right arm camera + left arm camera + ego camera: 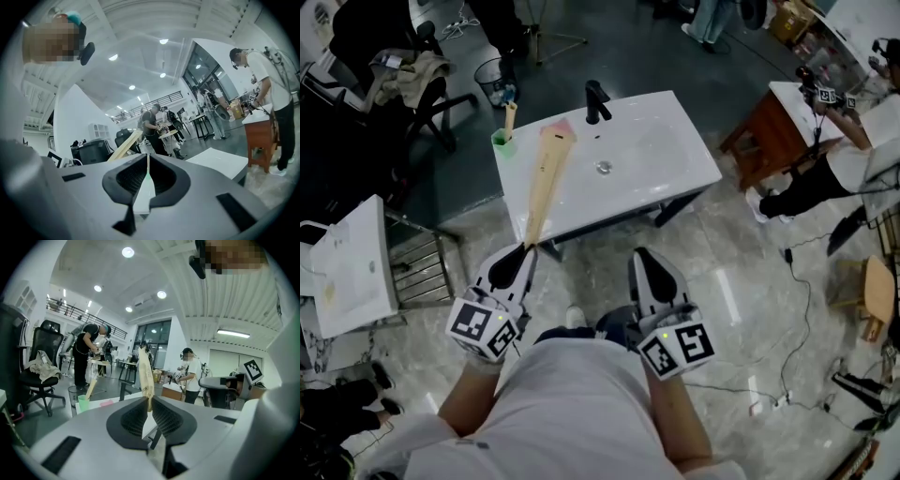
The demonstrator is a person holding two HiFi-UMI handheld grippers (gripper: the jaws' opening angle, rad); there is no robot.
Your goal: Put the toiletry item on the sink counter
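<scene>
A glossy white sink counter (684,173), rectangular with rounded corners and a shallow moulded basin, is seen from above on a pale polished stone-look floor. A matte black faucet (596,101) stands at its back edge.

A long, flat, tan paper-like packet (546,183) (146,373), narrow at the near end and widening away from it, is gripped by that narrow end in the left gripper (528,248) (149,399), whose ribbed black pads are pressed together on it. The packet's far end reaches over the left part of the counter; whether it touches the surface cannot be told. A line of small dark print on the packet is too fine to be read.

The right gripper (642,255) (147,157) is held clear of the counter's front edge, its jaws brought together with nothing between them. Black-and-white square markers are carried on the cubes of both grippers.

A small green plastic cup (503,142) (83,403) sits at the counter's left corner with a tan stick-like item (510,117) leaning in it. A flat pink item (565,123) (107,403) lies beside it, partly covered by the packet's end in the head view.
</scene>
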